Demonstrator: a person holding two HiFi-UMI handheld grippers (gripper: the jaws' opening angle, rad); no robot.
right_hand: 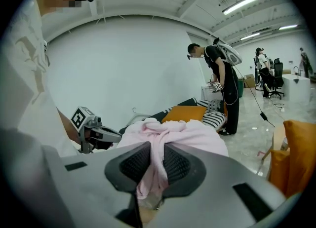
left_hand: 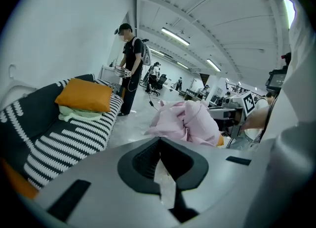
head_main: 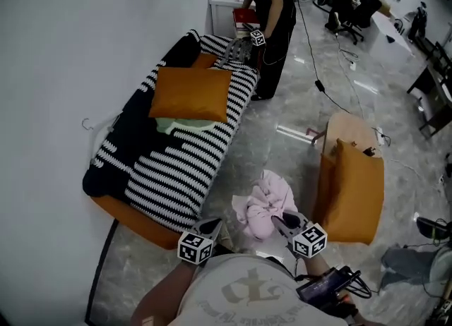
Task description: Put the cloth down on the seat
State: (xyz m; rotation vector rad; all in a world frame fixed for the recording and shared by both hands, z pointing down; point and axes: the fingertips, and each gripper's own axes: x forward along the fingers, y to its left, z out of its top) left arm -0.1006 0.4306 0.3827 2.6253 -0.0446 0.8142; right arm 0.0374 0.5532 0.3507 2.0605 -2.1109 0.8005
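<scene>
Cloth (head_main: 267,201), pink, bunched, hangs from your right gripper (head_main: 280,221), jaws pinching one fold, over floor short of striped seat (head_main: 176,169). Left gripper (head_main: 210,228) jaws together, empty. Risk: thin pinch slips mid-carry, so cloth lands on floor instead of seat.

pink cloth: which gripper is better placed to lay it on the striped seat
Right. The right gripper is shut on the pink cloth, bunched between its jaws. The left gripper is closed and empty. The striped seat lies ahead to the left, so the right likely just carries it over.
</scene>
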